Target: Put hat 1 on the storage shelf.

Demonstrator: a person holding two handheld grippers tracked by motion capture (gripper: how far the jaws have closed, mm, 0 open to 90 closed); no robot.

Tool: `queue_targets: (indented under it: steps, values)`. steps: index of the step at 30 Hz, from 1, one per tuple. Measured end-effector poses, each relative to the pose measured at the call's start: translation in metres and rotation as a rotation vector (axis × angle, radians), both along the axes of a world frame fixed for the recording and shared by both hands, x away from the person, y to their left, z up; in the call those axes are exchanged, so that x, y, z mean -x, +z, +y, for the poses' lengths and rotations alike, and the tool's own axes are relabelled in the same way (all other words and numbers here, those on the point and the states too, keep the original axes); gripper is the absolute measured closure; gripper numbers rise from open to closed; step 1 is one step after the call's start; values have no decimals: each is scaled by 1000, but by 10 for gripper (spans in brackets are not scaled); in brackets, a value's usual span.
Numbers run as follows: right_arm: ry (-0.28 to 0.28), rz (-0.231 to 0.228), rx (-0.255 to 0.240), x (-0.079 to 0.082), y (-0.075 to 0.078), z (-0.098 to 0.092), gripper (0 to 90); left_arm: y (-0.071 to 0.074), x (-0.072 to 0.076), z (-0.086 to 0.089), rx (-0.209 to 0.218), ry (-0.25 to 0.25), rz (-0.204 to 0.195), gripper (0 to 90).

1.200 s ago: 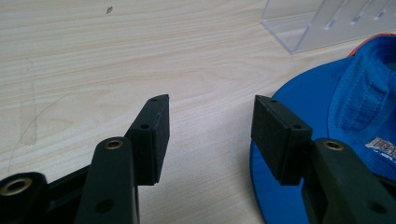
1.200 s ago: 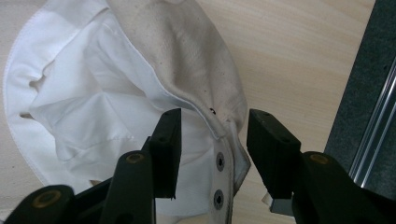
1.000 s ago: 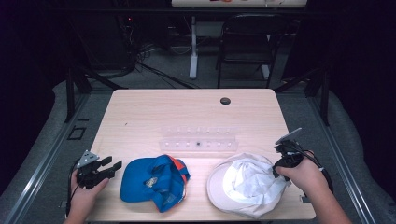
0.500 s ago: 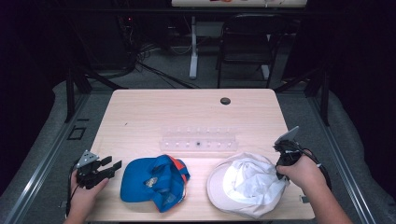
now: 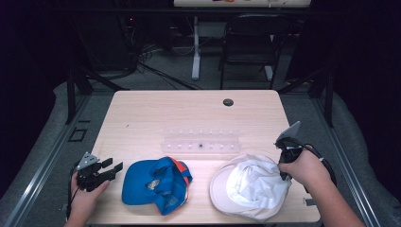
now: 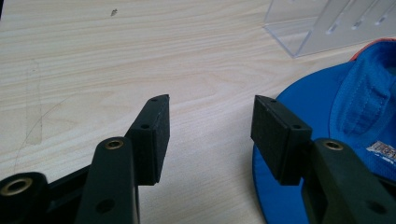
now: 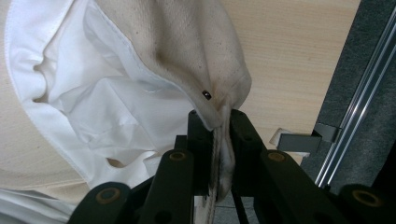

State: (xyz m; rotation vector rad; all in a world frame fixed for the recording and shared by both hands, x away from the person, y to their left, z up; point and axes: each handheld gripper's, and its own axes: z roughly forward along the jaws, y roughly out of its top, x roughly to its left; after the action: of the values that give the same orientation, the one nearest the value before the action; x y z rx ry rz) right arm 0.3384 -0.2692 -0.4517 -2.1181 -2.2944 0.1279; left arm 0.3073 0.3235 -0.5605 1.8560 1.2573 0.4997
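White cloth is pinched between the jaws of the right gripper [image 7: 218, 135]: in the right gripper view the two black pads press on a fold at the edge of the white cap [image 7: 140, 74], with cream mesh fabric and a small dark eyelet just above the pinch. These jaws have just been closing, and the fabric now sits clamped between them. In the high view the white cap [image 5: 250, 187] lies upside down at about 5 o'clock on the wooden table [image 5: 189, 113], its hollow facing up; its cream brim points toward 8 o'clock, so its long axis runs from 8 to 2 o'clock, and the right gripper [image 5: 283, 158] holds its rim at the 2 o'clock end. No writing on the white cap can be read. At about 7 o'clock on the table lies a blue cap [image 5: 156, 184], also inside up, with an orange edge at its 1 o'clock side. In the left gripper view a small printed label sits on the blue cap [image 6: 355, 107] at its lower right, but the letters are too small and cut off to read. The left gripper [image 5: 108, 171] rests at 8 o'clock, just beside the blue cap, pointing toward 3 o'clock; its jaws stand apart with only bare table between them. A clear plastic rack [image 5: 201, 140] sits near the table's middle, at 12 o'clock from both caps.
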Motion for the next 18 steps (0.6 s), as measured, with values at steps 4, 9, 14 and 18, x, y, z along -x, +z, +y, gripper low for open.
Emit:
queue_targets:
  steps: [4,9,14,18]
  values:
    - [-2,10,-14,-2,12,3,809,0,0,0,0,1,-1,477]
    - [-15,-21,-41,-2,26,5,810,0,0,0,1,1,-1,477]
    - [-13,-29,-57,-4,41,6,812,0,0,0,1,1,-1,477]
    - [-12,-31,-74,-4,50,5,812,0,0,0,7,7,-12,477]
